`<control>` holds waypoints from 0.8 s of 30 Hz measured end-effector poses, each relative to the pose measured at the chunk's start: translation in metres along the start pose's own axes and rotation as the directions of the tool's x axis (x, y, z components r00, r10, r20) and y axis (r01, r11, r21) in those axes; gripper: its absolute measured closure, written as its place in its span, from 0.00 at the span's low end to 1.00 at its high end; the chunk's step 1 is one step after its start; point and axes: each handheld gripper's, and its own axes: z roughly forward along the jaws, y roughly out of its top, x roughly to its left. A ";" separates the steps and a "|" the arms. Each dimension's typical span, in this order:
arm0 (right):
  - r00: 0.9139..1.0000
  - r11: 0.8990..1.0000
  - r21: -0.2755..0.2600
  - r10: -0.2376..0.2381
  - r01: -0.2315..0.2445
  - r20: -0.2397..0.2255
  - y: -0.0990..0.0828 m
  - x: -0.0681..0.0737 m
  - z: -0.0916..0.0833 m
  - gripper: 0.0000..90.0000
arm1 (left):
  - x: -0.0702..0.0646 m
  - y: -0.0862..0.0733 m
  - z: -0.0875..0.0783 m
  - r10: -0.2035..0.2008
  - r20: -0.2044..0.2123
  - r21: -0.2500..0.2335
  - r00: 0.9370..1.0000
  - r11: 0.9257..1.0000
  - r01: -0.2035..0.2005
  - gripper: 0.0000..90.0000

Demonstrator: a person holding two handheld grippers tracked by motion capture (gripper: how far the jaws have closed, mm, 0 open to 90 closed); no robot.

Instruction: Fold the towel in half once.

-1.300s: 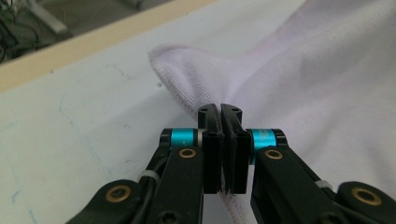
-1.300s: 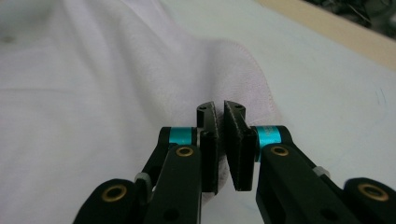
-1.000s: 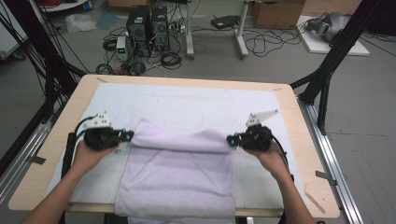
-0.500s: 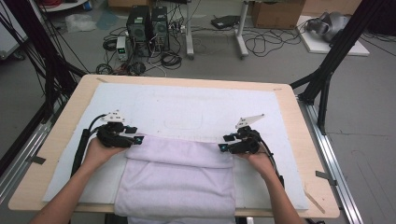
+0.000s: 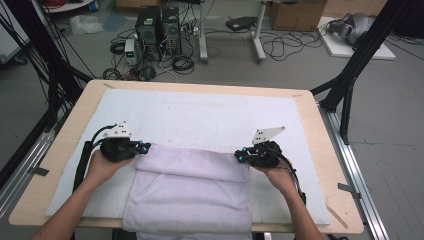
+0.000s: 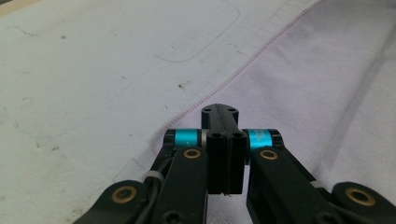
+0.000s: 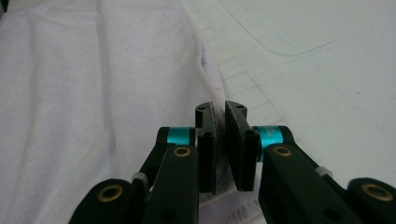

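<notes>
We take the pale lilac towel [image 5: 192,192] as our landmark: it lies folded on the white mat [image 5: 210,112] at the near side of the wooden table [image 5: 327,150], its front edge hanging over the table's near edge and a rolled fold running across its far end.

At the towel's left far corner we see the left gripper [image 5: 144,147], held in the person's left hand [image 5: 102,165], its tips touching the end of the fold. In the left gripper view, the left gripper [image 6: 223,122] has its jaws pressed flat together with no gap, above the towel's stitched border [image 6: 243,70]; we cannot tell whether any cloth is pinched between them.

At the towel's right far corner sits the right gripper [image 5: 240,157], in the right hand [image 5: 280,177]. In the right gripper view, the right gripper [image 7: 220,116] shows a narrow slit between its jaws, with the towel's hem [image 7: 208,77] just beyond and below the tips, and nothing held.
</notes>
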 end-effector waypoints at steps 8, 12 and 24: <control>0.997 0.999 -0.010 0.035 -0.036 -0.072 -0.012 -0.020 0.010 0.91 | 0.027 -0.010 0.019 0.006 0.066 -0.035 0.998 0.999 -0.004 0.69; 0.996 0.999 -0.010 0.048 -0.049 -0.080 -0.015 -0.026 0.012 0.90 | 0.034 -0.017 0.028 -0.029 0.058 -0.006 0.998 1.000 0.029 0.63; 0.998 0.999 -0.036 0.019 -0.021 -0.065 -0.008 -0.016 0.003 0.92 | 0.023 -0.009 0.009 0.014 0.055 -0.010 0.998 1.000 -0.014 0.99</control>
